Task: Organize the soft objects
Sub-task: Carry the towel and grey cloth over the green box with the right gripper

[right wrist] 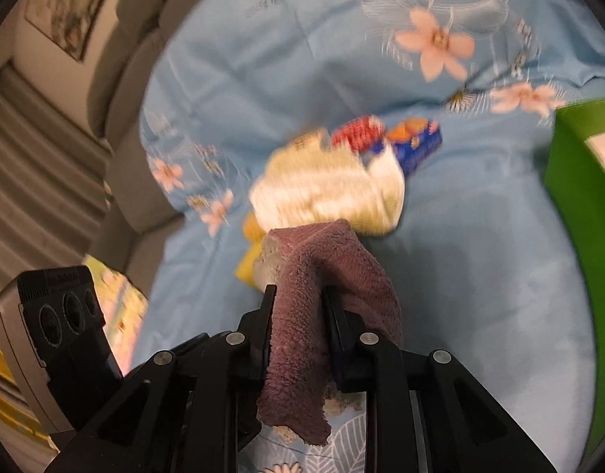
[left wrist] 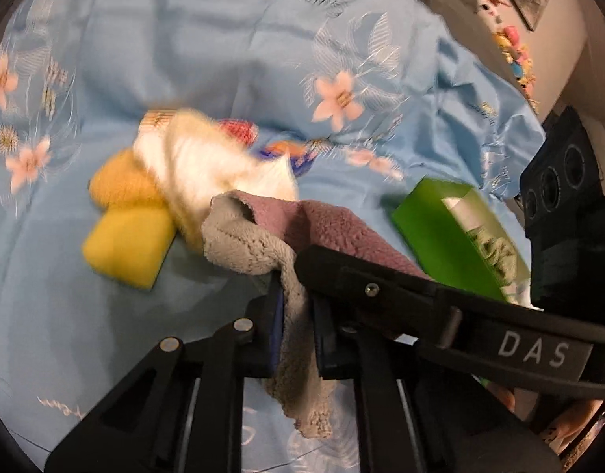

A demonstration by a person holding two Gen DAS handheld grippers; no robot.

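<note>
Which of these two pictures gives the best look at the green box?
The left wrist view: the green box shows almost whole, open top with grey-green cloth inside, though the other gripper's arm cuts off its near end. The right wrist view catches only one green side at the picture's right edge.

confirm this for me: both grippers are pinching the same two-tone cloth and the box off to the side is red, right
Nearly. The left gripper and right gripper are each shut on the mauve and grey cloth, but the box is green, not red. The left wrist view shows it best.
</note>
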